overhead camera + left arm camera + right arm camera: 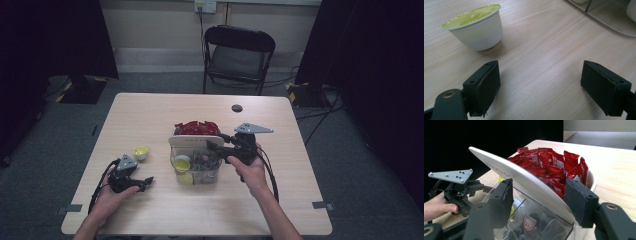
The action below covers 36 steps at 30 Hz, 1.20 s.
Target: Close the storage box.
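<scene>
At a pale wood-grain worktop (150,210), the right claw (537,197) straddles the tilted white lid (524,180) of a clear plastic organiser (196,170), jaws slightly parted around its thin edge, glossy red sachets (554,162) behind. The left claw (540,85) rests open and empty, a foil-topped white capsule (475,28) just ahead, off its left jaw.

Pale wood-grain table (150,120). Small white cup (477,27) beside my left jaws, its foil top yellow-green. Before my right jaws: white lid (524,178), clear box (197,172), bright red sachets (551,165). My jaw pads are black, the top plates grey.
</scene>
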Tool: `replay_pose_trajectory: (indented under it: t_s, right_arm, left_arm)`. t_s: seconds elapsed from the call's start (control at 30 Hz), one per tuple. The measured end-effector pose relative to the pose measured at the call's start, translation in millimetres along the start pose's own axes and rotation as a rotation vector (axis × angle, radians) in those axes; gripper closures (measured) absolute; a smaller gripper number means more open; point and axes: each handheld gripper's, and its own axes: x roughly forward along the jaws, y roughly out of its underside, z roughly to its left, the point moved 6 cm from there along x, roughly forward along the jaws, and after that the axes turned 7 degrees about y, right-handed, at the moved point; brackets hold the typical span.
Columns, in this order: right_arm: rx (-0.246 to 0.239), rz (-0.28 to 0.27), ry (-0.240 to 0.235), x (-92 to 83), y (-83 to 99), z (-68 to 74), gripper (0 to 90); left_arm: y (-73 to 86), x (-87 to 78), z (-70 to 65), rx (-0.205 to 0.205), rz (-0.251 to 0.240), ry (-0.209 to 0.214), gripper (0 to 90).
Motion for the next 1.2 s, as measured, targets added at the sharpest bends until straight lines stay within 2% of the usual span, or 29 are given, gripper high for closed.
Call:
replay_pose_trajectory:
  t_s: [0.07, 0.23, 0.5, 0.83, 0.93, 1.2]
  right_arm:
    - [-0.013, 0.006, -0.003, -1.5, 1.7, 1.5, 39.4]
    - [0.005, 0.006, -0.001, -4.9, 2.8, -0.4, 37.8]
    - [-0.008, 0.019, 0.002, -8.1, 5.3, 0.2, 34.5]
    - [0.006, 0.023, 0.004, -5.8, 10.3, 1.2, 29.6]
    - [-0.008, 0.028, 0.005, -8.4, 10.6, 2.5, 29.5]
    - [-0.009, 0.02, 0.012, -15.8, 13.5, 4.1, 26.7]
  left_arm:
    - [0.0, 0.0, 0.1, 0.001, 0.0, 0.0, 15.5]
    - [-0.2, 0.4, 0.1, -0.003, 0.0, 0.0, 15.3]
    - [-0.3, 0.5, 0.1, -0.003, -0.001, -0.001, 15.2]
    - [-0.2, 0.5, 0.1, -0.003, 0.0, -0.002, 15.2]
    - [-0.3, 0.6, 0.1, -0.003, -0.001, -0.001, 15.2]
    - [-1.0, 1.3, 0.3, -0.006, 0.0, -0.005, 14.7]
